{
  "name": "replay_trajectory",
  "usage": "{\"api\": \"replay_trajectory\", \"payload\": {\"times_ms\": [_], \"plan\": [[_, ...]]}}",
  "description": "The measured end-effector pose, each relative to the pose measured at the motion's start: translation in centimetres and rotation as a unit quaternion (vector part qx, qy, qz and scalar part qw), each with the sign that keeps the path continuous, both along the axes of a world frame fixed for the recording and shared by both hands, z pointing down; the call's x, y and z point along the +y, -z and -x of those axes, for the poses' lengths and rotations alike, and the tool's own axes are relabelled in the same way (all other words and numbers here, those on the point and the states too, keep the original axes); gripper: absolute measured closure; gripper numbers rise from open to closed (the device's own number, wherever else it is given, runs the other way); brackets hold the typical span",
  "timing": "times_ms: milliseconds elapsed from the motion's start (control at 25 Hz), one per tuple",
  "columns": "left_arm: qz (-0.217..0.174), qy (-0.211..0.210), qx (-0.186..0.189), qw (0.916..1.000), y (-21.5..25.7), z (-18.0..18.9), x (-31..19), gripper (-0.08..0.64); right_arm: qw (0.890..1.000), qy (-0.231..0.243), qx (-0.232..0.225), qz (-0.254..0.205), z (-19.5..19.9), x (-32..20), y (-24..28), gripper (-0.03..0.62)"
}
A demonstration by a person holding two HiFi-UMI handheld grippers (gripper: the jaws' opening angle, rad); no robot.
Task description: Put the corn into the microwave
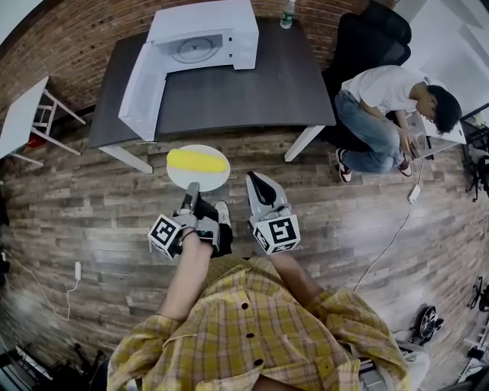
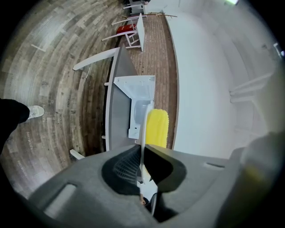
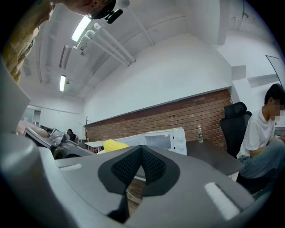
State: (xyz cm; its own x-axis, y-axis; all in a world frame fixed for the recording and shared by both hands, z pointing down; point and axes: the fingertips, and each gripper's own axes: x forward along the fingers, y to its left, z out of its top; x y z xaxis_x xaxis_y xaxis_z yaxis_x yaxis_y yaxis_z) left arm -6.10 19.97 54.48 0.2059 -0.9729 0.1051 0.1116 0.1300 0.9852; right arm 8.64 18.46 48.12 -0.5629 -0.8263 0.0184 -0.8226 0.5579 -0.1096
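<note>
Wore a yellow checked shirt (image 1: 252, 336) nearest the camera, with both forearms reaching forward and bent at the elbows, one claw in each hand. Held both claws about level and side by side, pointing toward the table. Carried black-and-white square marks on the cubes (image 1: 276, 233) at the back of the claws. Gripped the near rim of a round white plate (image 1: 200, 180) in the left claw (image 1: 191, 188), jaws squeezed shut on the thin rim so that the plate stuck out flat in front. Held the right claw (image 1: 254, 178) just beside the plate without touching it, jaws pressed together with nothing in them. Carried the corn (image 1: 198, 160) lying flat on the middle of the plate, up in the air over the wood floor (image 1: 92, 214), close to the table's front edge. Had its long side running left to right, crossways to the way the claws pointed; could not tell the tip from the stalk end. Faced, farther off, a dark grey table (image 1: 252, 92) with a white microwave (image 1: 221, 34) on it, its door (image 1: 142, 92) swung wide open to the left and a round tray (image 1: 197, 50) showing inside. Had a clear bottle (image 1: 287, 14) beside the microwave's far right corner, label too small to read. Showed a seated person (image 1: 382, 99) right of the table, bent forward by a black chair (image 1: 374, 38). Ended at a red brick wall (image 1: 76, 38) behind it all.
</note>
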Motion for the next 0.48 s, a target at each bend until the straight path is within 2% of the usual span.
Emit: {"api": "replay_trajectory", "payload": {"times_ms": [240, 480], "plan": [[-0.008, 0.002, 0.001, 1.0000, 1.2, 2.6, -7.0, 0.541, 1.000, 0.001, 0.020, 0.007, 2.8, -7.4, 0.7, 0.592], [-0.010, -0.006, -0.008, 0.9999, 1.7, 5.2, -13.0, 0.543, 1.000, 0.005, 0.020, 0.001, 5.9, -13.4, 2.1, 0.594]]}}
